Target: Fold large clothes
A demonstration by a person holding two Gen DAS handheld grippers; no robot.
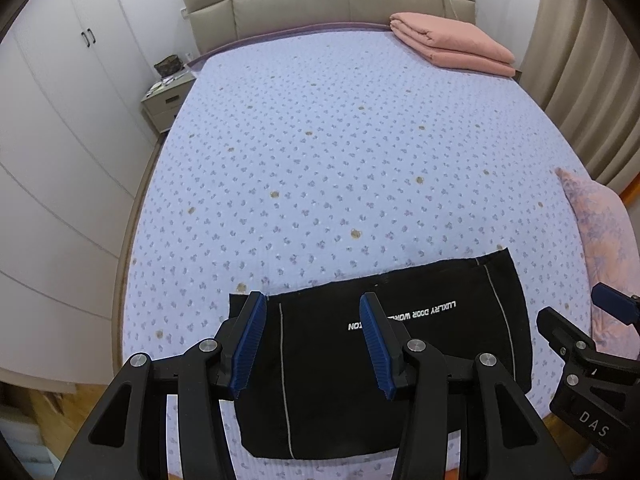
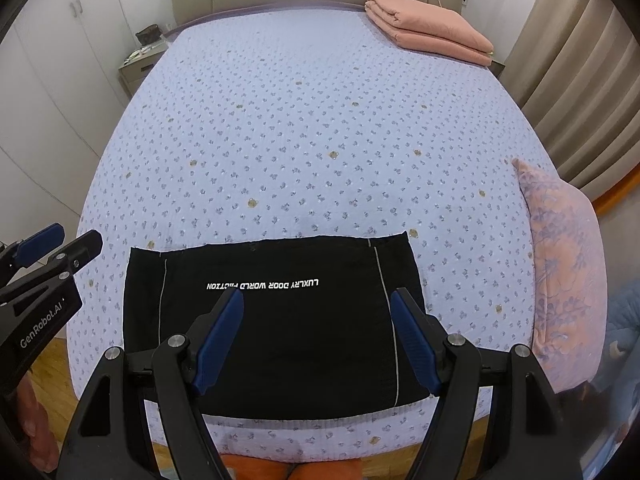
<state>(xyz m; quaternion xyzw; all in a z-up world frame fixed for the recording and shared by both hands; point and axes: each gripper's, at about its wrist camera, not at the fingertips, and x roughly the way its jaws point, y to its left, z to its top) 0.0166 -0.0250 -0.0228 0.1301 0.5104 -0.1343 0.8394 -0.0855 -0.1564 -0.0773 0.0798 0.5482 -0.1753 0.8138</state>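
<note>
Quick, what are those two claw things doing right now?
Left gripper: open, holding nothing.
Right gripper: open, holding nothing, above the black garment.

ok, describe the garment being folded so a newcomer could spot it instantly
Start at the bed with the lilac flowered cover. At its near edge lies a flat black folded garment. Unlike the pink blanket by the headboard, it carries white lettering and two thin pale stripes.

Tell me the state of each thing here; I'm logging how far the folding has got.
black garment: folded into a flat rectangle on the bed, printed text upside down to the cameras.
left gripper: open, holding nothing.
right gripper: open, holding nothing.
pink blanket: folded, at the head of the bed.
floral pillow: lying at the bed's right edge.
wardrobe doors: shut.
</note>
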